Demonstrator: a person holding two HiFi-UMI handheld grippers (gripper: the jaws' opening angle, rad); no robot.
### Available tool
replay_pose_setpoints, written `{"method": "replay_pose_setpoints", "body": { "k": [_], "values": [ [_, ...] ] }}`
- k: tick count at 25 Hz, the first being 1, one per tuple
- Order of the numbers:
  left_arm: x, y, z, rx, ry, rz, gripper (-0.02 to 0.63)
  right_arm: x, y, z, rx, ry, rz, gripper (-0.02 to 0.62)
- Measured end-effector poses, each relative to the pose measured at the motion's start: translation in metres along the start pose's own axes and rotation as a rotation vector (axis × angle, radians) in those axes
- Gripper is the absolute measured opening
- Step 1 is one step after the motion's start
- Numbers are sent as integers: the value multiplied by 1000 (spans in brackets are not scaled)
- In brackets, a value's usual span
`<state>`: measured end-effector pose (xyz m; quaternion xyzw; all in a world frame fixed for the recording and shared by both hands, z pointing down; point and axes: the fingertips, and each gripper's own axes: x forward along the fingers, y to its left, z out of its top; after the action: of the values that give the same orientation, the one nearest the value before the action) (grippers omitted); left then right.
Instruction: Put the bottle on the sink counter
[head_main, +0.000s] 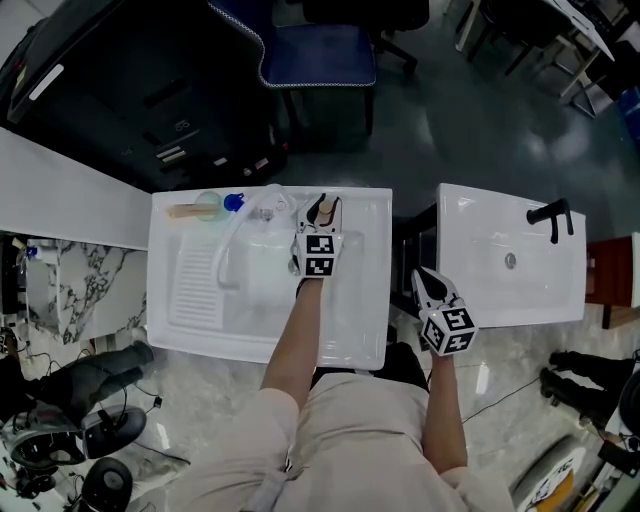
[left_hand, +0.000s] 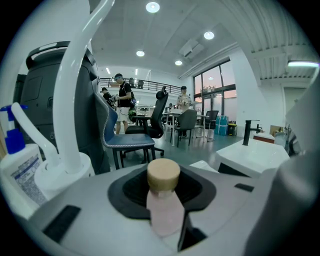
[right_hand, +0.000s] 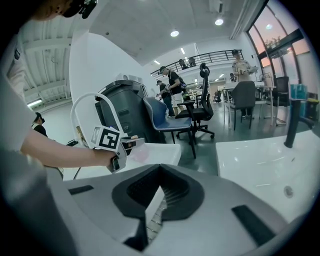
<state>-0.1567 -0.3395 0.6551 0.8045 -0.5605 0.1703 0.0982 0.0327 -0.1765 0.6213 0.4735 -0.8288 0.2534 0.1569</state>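
Left gripper (head_main: 321, 207) jaws clamp pink bottle (left_hand: 164, 200) at 12 o'clock rim of white sink counter (head_main: 370, 300). Right gripper (head_main: 428, 283) jaws together, empty. Second sink (head_main: 480, 290) at 3 o'clock. Blue chair (head_main: 320, 55) beyond, on grey floor (head_main: 470, 120).

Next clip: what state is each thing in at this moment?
bottle: capped, upright, gripped between the left gripper's jaws.
left gripper: shut on the bottle, over the back rim of the sink.
right gripper: shut, empty, idle beside the sink.
spray bottle: upright, untouched, at the sink's back left corner.
white faucet: no water visibly running.
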Motion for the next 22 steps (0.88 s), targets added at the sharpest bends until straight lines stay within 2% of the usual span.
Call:
{"method": "replay_pose_setpoints", "body": {
  "k": [7,12,17,22],
  "values": [
    [2,2,-1,0,42,2,124,-3,1,3,-17,-2,5,5],
    [1,3,-3,-3,70,10,183,-5,2,2,-20,-5,4,5],
    [-4,1,-1,12,72,14,212,-6,4,2,-21,-6,8,5],
    [-14,1,14,35,36,41,212,-2,6,2,-22,-10,18,5]
  ]
}}
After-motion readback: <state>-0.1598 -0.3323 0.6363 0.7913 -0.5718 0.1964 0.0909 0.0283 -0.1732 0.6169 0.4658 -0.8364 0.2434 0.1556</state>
